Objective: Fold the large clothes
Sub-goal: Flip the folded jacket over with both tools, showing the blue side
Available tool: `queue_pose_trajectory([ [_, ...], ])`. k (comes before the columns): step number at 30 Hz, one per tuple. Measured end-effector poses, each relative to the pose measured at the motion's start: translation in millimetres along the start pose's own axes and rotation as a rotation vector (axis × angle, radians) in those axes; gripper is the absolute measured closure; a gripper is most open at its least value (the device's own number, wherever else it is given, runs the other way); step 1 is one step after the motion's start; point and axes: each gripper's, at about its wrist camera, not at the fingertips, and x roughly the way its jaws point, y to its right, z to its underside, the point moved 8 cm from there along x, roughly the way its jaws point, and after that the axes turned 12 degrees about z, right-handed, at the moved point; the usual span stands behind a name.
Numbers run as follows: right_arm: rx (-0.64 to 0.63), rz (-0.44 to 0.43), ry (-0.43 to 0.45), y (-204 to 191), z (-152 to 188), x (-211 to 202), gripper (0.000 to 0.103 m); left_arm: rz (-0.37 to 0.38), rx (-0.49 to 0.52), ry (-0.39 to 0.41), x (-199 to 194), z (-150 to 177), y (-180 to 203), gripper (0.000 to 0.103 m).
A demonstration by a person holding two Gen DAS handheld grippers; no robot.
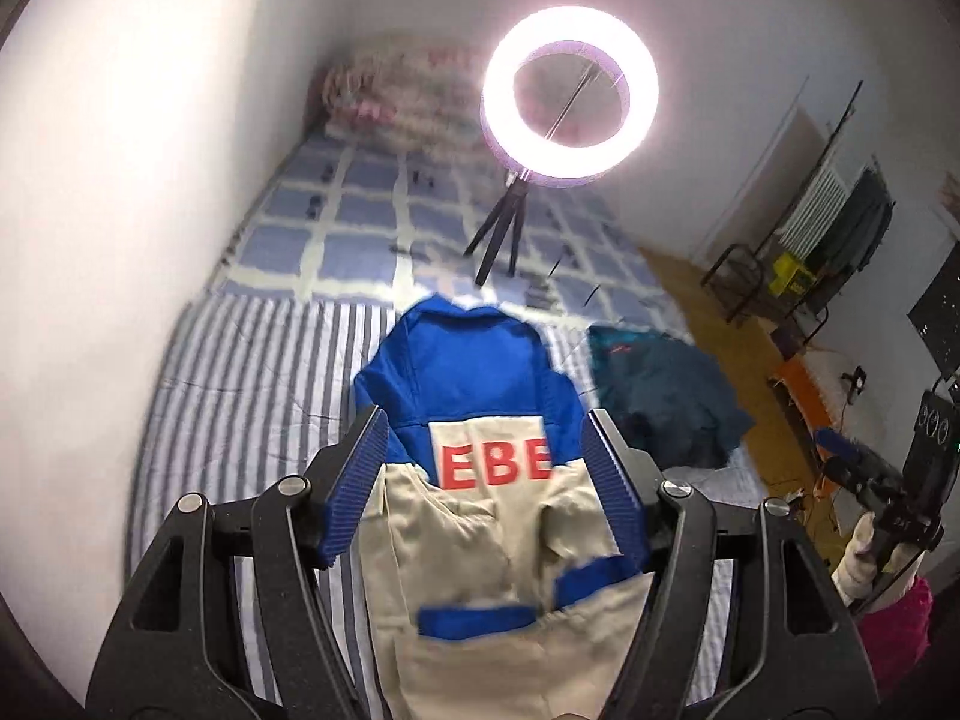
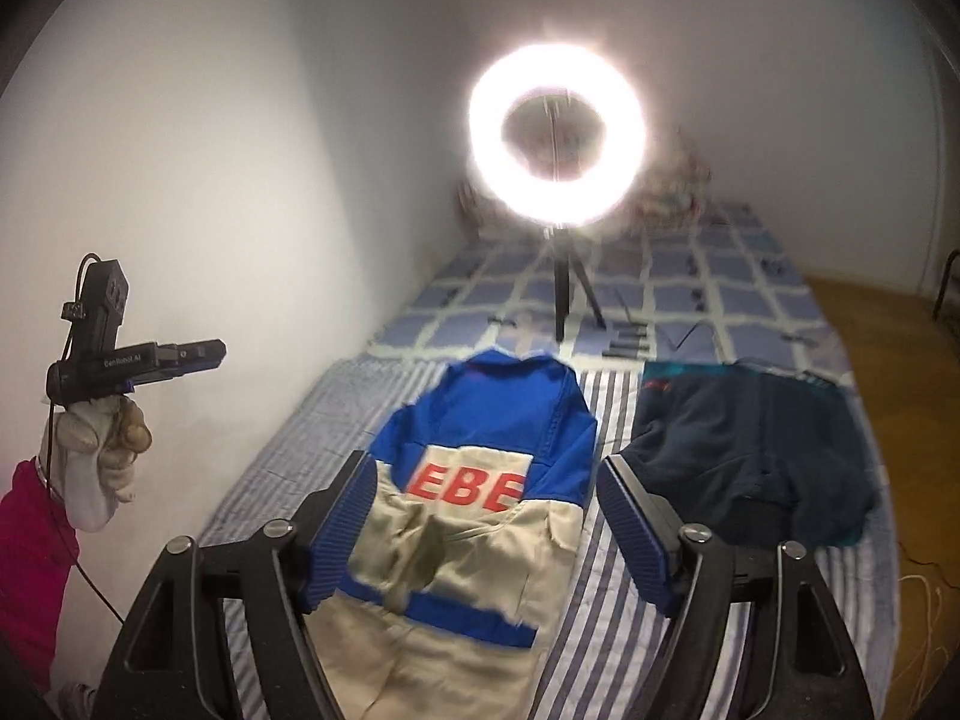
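White-walled bedroom: the blue-and-beige jacket (image 2: 474, 480) lies spread mid-bed (image 2: 288, 450) for folding; left hand-held gripper (image 1: 486, 462) and right hand-held gripper (image 2: 486, 510) hover wide, empty.

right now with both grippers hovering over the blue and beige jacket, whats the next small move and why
Probably lower both grippers to the near beige hem. The jacket lies flat on the striped sheet, sleeves already folded in, collar toward the ring light. The left gripper and right gripper are open and empty above it, so gripping the hem corners seems the likely start of folding it upward.
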Motion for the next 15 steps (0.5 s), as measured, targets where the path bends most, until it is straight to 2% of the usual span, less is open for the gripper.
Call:
queue_pose_trajectory([
  [2, -0.001, 0.006, -0.053, 7, -4, 54, 0.044, -0.018, 0.007, -0.045, 42, 0, -24, 0.034],
  [5, -0.025, 0.043, -0.116, 13, -13, 131, 0.053, -0.058, 0.039, -0.099, 99, -2, -53, 0.034],
  [7, -0.054, 0.071, -0.146, 12, -18, 174, 0.054, -0.096, 0.047, -0.13, 140, -6, -78, 0.034],
  [9, -0.09, 0.104, -0.177, 14, -19, 219, 0.054, -0.102, 0.019, -0.144, 170, -8, -99, 0.034],
  [12, -0.114, 0.129, -0.205, 16, -18, 263, 0.054, -0.1, -0.013, -0.166, 209, -13, -122, 0.034],
  [15, -0.08, 0.134, -0.244, 26, -14, 303, 0.054, -0.114, -0.02, -0.196, 244, -15, -141, 0.034],
])
